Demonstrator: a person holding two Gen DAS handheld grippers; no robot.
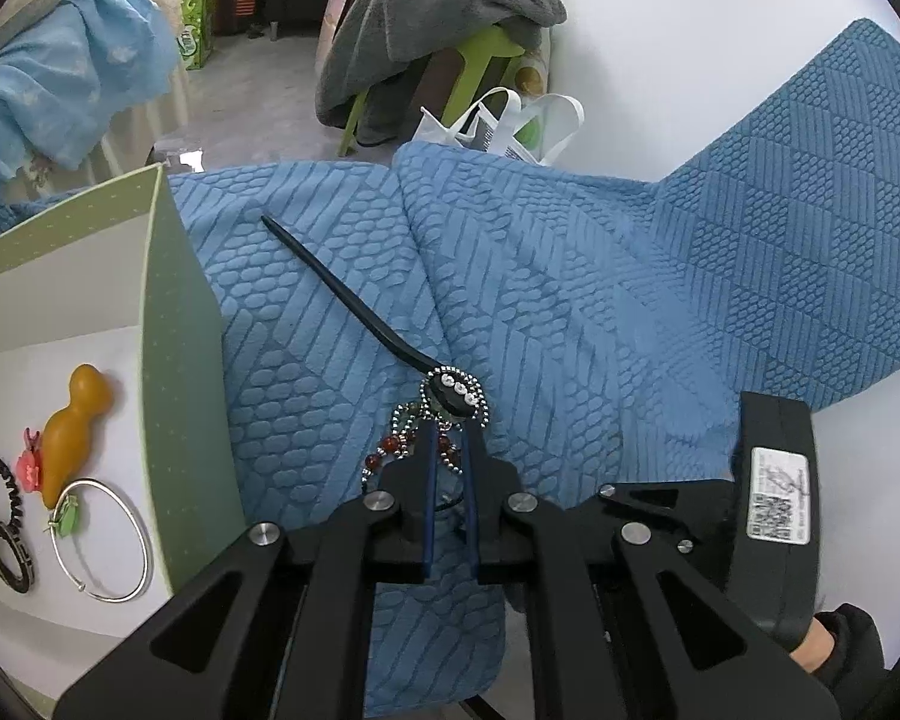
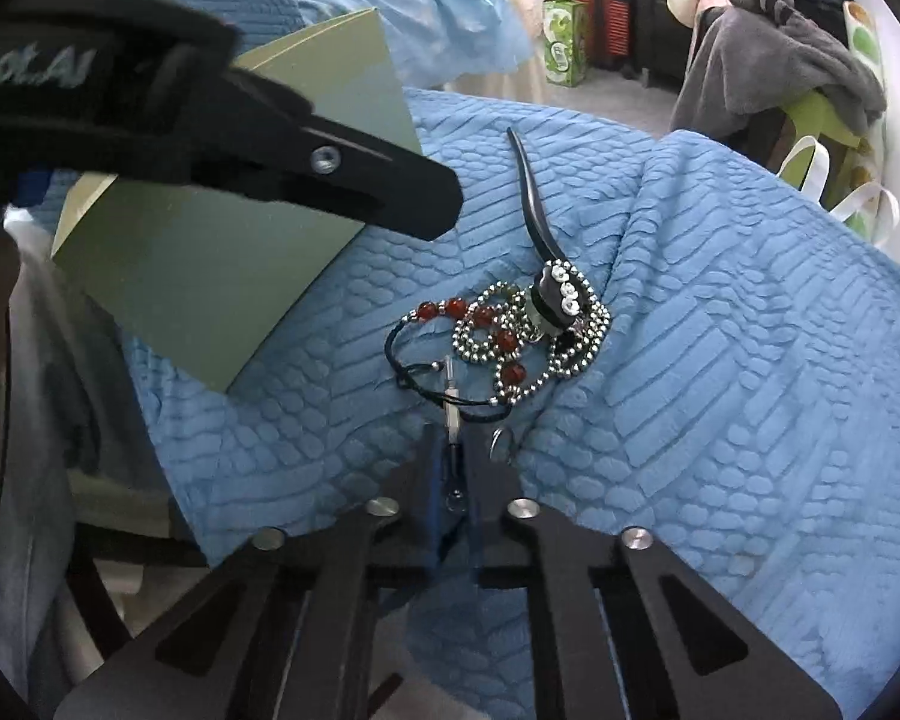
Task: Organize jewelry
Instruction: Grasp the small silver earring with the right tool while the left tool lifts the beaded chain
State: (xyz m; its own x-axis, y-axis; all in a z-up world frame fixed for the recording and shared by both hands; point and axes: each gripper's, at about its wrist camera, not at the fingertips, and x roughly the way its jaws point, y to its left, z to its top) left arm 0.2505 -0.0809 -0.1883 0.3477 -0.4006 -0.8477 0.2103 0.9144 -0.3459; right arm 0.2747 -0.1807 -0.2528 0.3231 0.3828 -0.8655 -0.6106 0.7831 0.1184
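A black hair stick (image 1: 342, 300) with a white-beaded head lies on the blue textured cloth (image 1: 630, 276), over a tangle of silver ball chain and red beads (image 1: 417, 438). My left gripper (image 1: 450, 429) sits nearly shut over that tangle; whether it grips anything is hidden. In the right wrist view the tangle (image 2: 510, 330) and hair stick (image 2: 531, 204) lie ahead. My right gripper (image 2: 455, 450) is shut on a thin white-and-black pendant (image 2: 452, 420) on a black cord. A green box (image 1: 168, 324) at left holds a gourd (image 1: 72, 426), a silver bangle (image 1: 108, 540) and hair ties.
The green box wall (image 2: 210, 276) stands left of the tangle in the right wrist view, with the left gripper's body (image 2: 210, 138) above it. A small silver ring (image 2: 501, 441) lies by my right fingers. A chair with grey clothes (image 1: 426, 30) and a white bag stand beyond the cloth.
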